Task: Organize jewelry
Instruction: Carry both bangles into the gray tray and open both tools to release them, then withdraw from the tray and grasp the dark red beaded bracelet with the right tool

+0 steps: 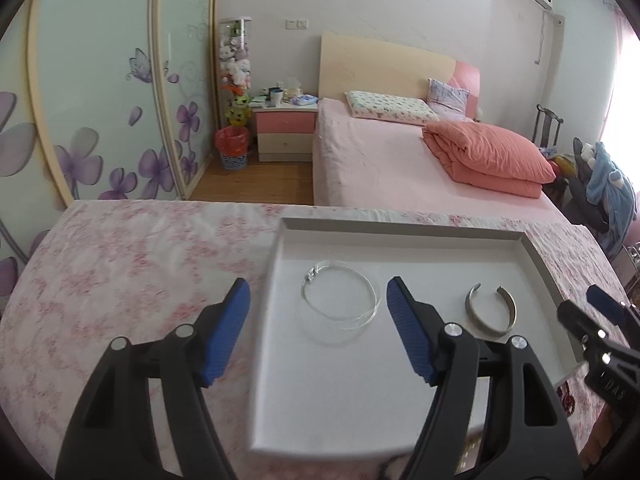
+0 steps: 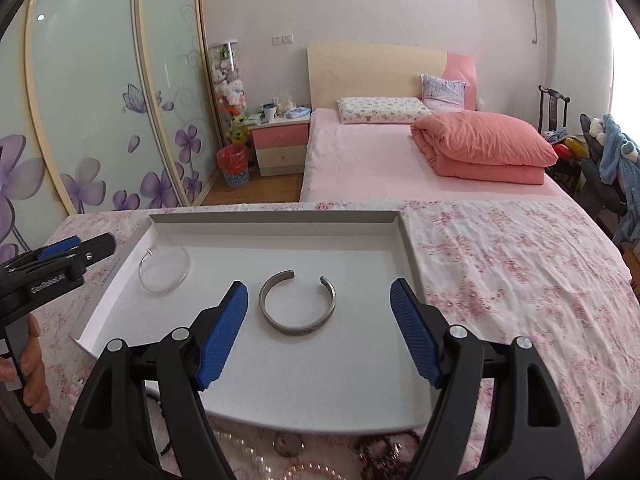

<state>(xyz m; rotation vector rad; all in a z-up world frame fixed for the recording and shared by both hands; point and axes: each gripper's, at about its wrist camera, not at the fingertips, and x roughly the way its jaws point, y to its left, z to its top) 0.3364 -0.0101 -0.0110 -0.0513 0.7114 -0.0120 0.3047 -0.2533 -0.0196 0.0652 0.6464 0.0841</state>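
Note:
A white shallow tray point(image 1: 400, 226) point(image 2: 276, 218) lies on a pink floral cloth. In it lie a thin clear bangle point(image 1: 339, 307) point(image 2: 163, 270) on the left and a silver open cuff bracelet point(image 1: 491, 310) point(image 2: 297, 307) on the right. My left gripper point(image 1: 318, 328) is open and empty, hovering above the tray's left part with the clear bangle between its fingers. My right gripper point(image 2: 319, 326) is open and empty above the tray, the cuff between its fingers. Loose jewelry lies in front of the tray: a pearl strand point(image 2: 248, 452), a dark red bead piece point(image 2: 384, 450), a pink bead strand point(image 2: 316, 472).
The floral cloth point(image 2: 520, 280) covers a table that ends at a far edge. Beyond it stand a pink bed point(image 1: 400, 160), a nightstand point(image 1: 285, 130), a red bin point(image 1: 232, 146) and sliding wardrobe doors point(image 1: 100, 100). A chair with clothes point(image 2: 612, 160) stands at the right.

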